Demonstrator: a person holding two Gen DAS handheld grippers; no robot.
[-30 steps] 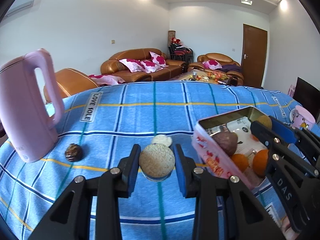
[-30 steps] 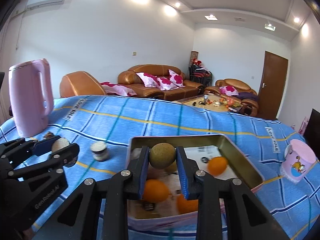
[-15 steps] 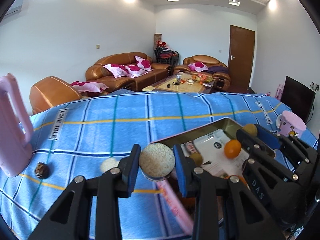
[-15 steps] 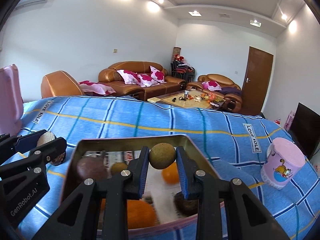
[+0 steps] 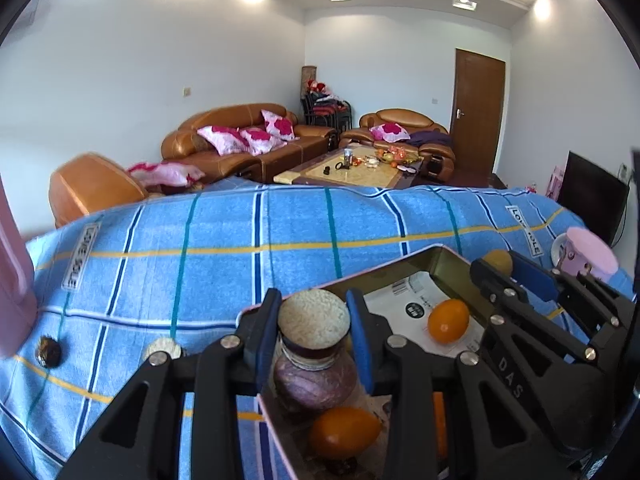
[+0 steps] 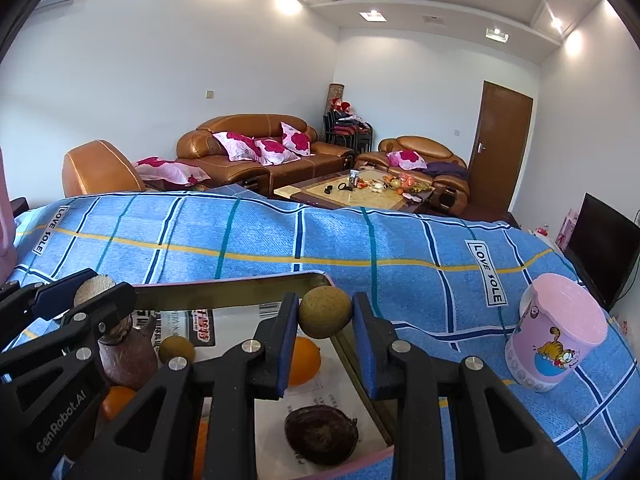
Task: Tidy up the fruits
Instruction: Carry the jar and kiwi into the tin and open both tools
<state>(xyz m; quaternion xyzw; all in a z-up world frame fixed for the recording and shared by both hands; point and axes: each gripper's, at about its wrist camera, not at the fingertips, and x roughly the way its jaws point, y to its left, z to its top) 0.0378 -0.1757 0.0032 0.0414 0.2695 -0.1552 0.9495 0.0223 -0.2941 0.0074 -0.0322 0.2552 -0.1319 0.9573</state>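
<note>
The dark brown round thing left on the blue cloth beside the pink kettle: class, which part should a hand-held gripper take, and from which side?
Grip the dark brown round thing across its widest middle, coming from above with one finger on each side. It is small and low and sits on the blue cloth, apart from the pink kettle, so both flanks are open. A sideways approach would probably just push it along.

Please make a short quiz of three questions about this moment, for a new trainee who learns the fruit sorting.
1. True or false: the left hand-held gripper is empty.
2. Multiple choice: the right hand-held gripper holds A) an orange, B) a round greenish-brown fruit, C) the pink cup.
3. Fill in: the orange fruit lies inside the metal ____.

Key:
1. False; it is shut on a rough beige round item.
2. B.
3. Tray.
</note>
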